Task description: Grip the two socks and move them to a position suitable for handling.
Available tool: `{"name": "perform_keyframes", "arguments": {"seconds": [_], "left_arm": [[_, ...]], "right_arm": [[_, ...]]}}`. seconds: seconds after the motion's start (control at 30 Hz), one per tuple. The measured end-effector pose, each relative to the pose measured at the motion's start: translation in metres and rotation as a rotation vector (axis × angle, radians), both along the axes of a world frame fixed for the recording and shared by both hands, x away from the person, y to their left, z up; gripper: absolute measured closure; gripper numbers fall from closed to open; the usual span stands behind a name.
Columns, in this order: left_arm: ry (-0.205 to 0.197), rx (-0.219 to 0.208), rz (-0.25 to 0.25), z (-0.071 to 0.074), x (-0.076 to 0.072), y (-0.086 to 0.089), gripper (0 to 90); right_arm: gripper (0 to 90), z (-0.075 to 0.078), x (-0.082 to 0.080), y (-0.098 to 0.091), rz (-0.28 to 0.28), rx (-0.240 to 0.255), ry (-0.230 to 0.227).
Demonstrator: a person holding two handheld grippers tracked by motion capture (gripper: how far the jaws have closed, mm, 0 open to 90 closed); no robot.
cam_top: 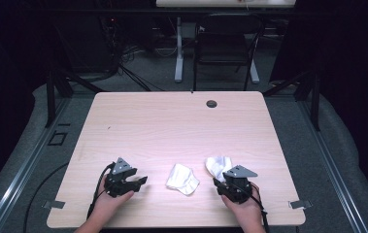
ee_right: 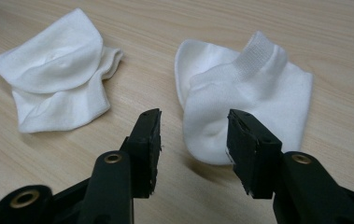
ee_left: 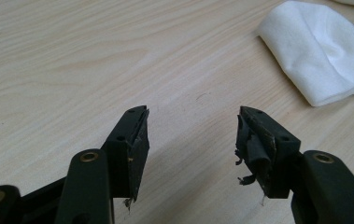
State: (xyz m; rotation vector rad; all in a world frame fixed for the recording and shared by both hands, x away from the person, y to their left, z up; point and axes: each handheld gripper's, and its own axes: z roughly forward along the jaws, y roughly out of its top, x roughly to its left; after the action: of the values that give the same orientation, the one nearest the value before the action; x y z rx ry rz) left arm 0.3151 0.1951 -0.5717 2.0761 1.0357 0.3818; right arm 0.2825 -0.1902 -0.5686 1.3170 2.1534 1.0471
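Two white ankle socks lie on the pale wooden table (cam_top: 172, 121). One crumpled sock (cam_top: 182, 178) (ee_right: 60, 72) (ee_left: 322, 49) sits near the front middle. The other sock (cam_top: 218, 165) (ee_right: 247, 91) lies to its right, cuff away from me. My right gripper (cam_top: 223, 183) (ee_right: 193, 122) stands open just short of that second sock, whose near edge shows between the jaws without contact. My left gripper (cam_top: 142, 182) (ee_left: 193, 119) is open over bare wood, left of the crumpled sock, with nothing between its fingers.
A round cable hole (cam_top: 211, 103) sits near the table's far edge. Beyond the table stand a dark chair (cam_top: 225, 46) and a white desk leg (cam_top: 178, 51). Bare tabletop stretches behind the socks.
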Motion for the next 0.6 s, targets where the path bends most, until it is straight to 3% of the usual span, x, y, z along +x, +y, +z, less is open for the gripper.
{"name": "perform_keyframes", "arguments": {"seconds": [0.13,0.4,0.6], "left_arm": [[-0.007,0.011,-0.004,0.001,0.0,-0.001,45.9],[-0.01,-0.022,-0.02,0.006,0.001,-0.013,49.8],[-0.025,-0.004,-0.049,0.008,-0.001,-0.027,51.5]], "right_arm": [[56.0,0.001,0.0,0.0,0.002,0.008,0.001],[57.8,0.001,0.001,0.002,0.003,0.006,0.009],[59.2,0.002,0.002,0.001,0.003,0.011,0.015]]}}
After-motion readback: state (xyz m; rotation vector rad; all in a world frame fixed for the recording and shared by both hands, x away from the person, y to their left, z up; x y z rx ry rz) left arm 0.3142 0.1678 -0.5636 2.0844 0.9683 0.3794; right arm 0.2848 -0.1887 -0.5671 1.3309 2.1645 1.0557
